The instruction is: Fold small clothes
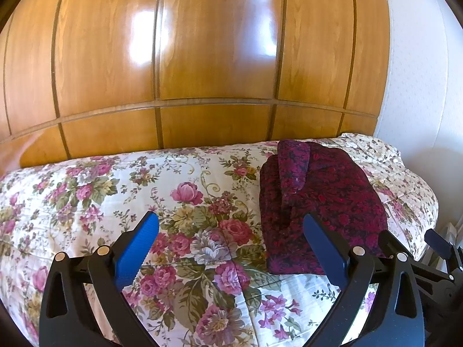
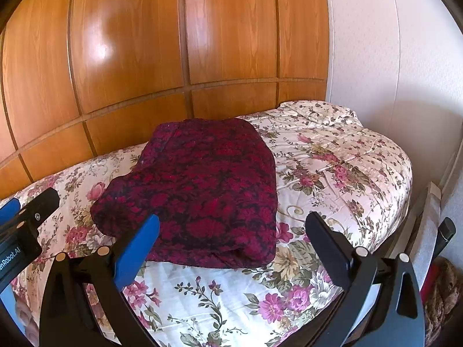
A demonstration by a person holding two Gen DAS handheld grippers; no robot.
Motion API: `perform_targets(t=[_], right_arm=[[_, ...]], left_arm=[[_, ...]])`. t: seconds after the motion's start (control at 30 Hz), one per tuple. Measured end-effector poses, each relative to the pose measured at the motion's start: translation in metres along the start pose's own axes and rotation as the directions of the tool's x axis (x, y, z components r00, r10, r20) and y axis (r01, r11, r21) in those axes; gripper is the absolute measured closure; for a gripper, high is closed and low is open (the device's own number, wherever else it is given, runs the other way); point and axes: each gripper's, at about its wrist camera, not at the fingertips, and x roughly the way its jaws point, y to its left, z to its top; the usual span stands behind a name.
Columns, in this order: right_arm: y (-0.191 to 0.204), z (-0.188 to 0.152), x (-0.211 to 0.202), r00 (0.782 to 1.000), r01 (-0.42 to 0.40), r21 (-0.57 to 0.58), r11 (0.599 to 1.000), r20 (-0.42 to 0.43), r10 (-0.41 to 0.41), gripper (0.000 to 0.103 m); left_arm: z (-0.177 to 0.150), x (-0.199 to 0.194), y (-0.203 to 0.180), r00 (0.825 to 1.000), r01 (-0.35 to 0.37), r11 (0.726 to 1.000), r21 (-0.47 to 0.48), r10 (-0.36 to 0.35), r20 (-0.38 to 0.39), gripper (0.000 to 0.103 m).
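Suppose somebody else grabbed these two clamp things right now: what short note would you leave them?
Left gripper: open, holding nothing, above the floral bedspread, just left of the garment.
Right gripper: open, holding nothing, above the near edge of the garment.
Red-and-black patterned garment: lies on the bed as a compact, roughly rectangular bundle; in the left wrist view a flap lies folded over its top.
Done: this piece looks folded.
Left: perhaps tidy the flap or move the bundle aside. No other clothes are visible in either view, so check for more.
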Motion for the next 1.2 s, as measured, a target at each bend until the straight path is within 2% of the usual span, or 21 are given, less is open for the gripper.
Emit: perform_targets(t=[0.87,1.2], right_arm=[[0.0040,-0.0001,-0.0013,1.000,-0.009,-0.006,1.000,0.002,0.009,0.002],[0.0053,-0.0040,0.0044,1.000,-0.011,-0.009,1.000,-0.018,0.011,0.002]], left_arm=[[0.0050,-0.0076,-0.0012,1.000,-0.017,1.000,-0.005,0.017,0.016,0.004],[0.0047,-0.0049,-0.0028,1.000,-0.012,1.000,0.002,0.012,0.000,0.004]])
